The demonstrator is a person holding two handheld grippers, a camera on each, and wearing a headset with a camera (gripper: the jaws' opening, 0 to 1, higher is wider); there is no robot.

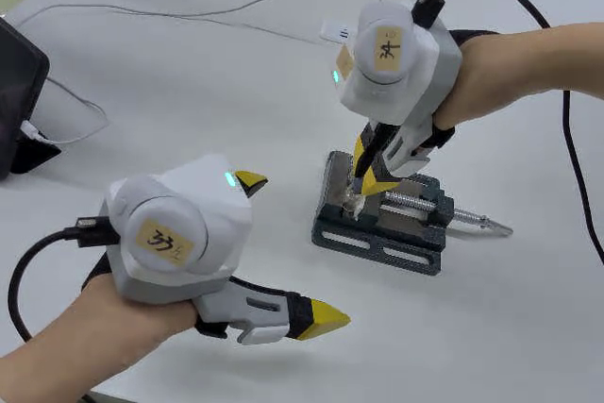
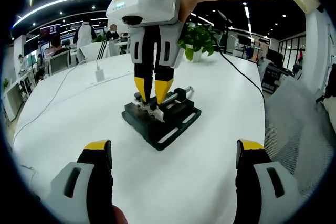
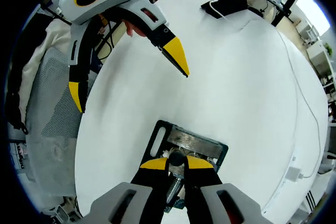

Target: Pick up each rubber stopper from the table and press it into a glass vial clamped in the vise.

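A dark rubber stopper (image 3: pixel 176 157) sits pinched between the yellow tips of the right gripper (image 3: pixel 177 164), whose jaws are drawn nearly together around it. It is right at the top of the glass vial (image 1: pixel 352 201), which stands upright in the black vise (image 1: pixel 376 244) on the white table (image 1: pixel 189 92). From here I cannot tell how far in the stopper is. The right gripper points steeply down over the vise. The left gripper (image 1: pixel 293 247) hovers well apart, nearer the person, above bare tabletop, its jaws spread wide and holding nothing. A white cable (image 1: pixel 189 14) trails across the far side of the table.
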